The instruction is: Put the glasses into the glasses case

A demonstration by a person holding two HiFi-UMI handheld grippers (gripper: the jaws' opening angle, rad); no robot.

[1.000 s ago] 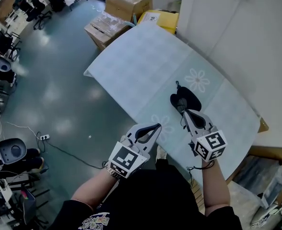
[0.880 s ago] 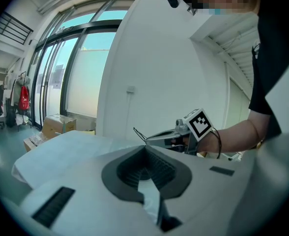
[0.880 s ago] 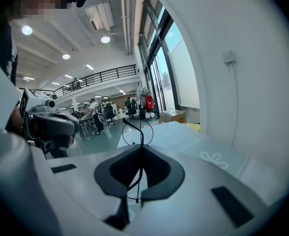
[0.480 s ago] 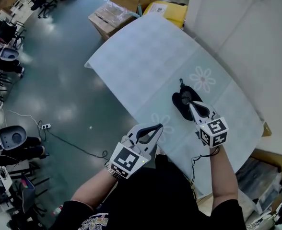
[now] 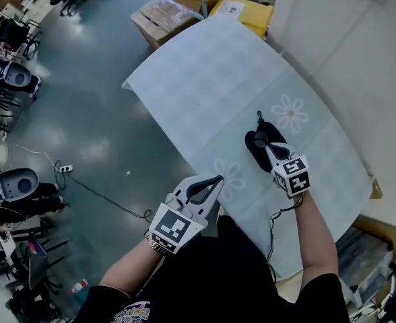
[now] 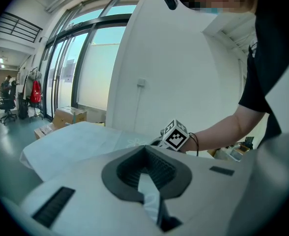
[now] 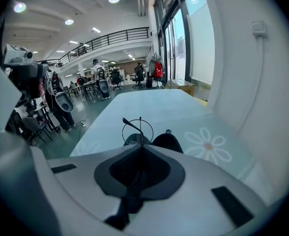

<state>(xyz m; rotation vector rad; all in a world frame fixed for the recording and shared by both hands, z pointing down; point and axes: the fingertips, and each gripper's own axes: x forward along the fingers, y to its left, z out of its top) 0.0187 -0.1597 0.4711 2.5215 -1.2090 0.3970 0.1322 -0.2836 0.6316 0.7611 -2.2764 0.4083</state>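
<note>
fingers (image 7: 80,188) of right gripper (image 5: 268,145) pinch glasses (image 7: 137,130) over case (image 7: 168,141); left gripper (image 5: 217,179) closed at table (image 5: 205,66) edge.

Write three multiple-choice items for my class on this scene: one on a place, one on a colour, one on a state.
1. Where does the glasses case lie?
A. On the floor
B. On the tablecloth, just ahead of the right claw
C. On a cardboard box

2. What colour is the glasses case?
A. Black
B. Yellow
C. White

3. What state is the right claw in?
A. Wide open with nothing in it
B. Shut on the case
C. Shut on the glasses

Answers:
1 B: the head view shows the case on the flowered cloth, right at that claw's tip.
2 A: it shows dark black against the pale cloth in both the head view and the right gripper view.
3 C: the right gripper view shows the thin wire frame pinched at the jaw tips, its round rim sticking up above the case.
</note>
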